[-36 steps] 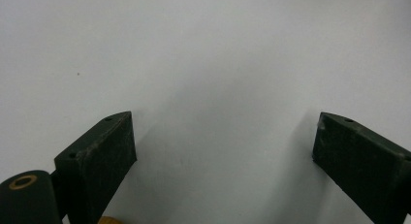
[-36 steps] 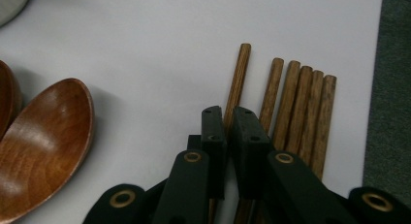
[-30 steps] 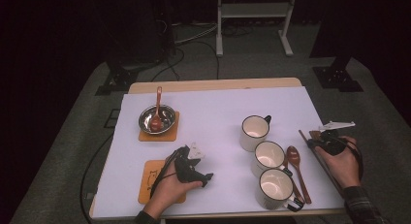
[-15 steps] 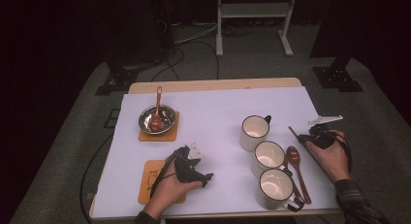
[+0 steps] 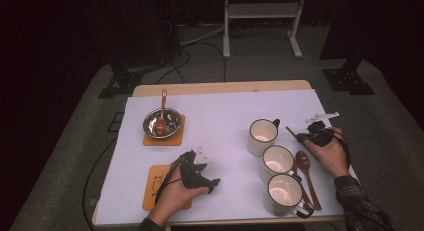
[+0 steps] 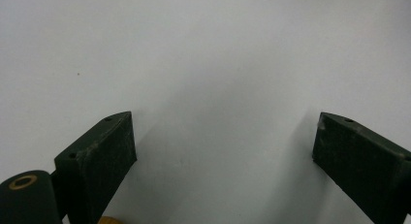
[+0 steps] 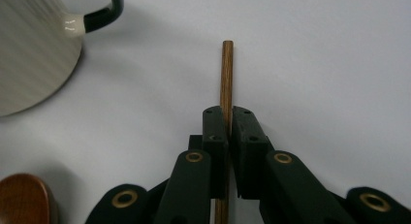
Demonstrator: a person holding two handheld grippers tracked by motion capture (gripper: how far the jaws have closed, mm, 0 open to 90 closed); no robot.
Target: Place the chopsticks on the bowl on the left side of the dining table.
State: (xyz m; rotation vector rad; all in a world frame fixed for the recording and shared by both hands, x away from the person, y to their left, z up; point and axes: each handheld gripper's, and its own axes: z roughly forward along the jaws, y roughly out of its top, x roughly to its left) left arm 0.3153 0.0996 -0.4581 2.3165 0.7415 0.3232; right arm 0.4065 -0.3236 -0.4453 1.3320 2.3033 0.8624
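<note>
High view of the white-covered table [image 5: 225,116]: the right gripper [image 5: 306,136] is clamping a thin wooden spoon handle [image 7: 226,76] between its jaws, just right of the rearmost of three cream mugs [image 5: 262,136], while a second wooden spoon [image 5: 305,166] is lying flat beside the other two mugs. In the right gripper view the handle is running straight up between the pressed-together jaws, its free end projecting beyond them over the white surface — the mug's dark handle is showing at upper left. The left gripper [image 5: 200,175] is resting on the table beside an orange coaster [image 5: 156,183] with its jaws standing wide apart on nothing, and a steel bowl [image 5: 162,122] holding another spoon is sitting on a second coaster farther back.
</note>
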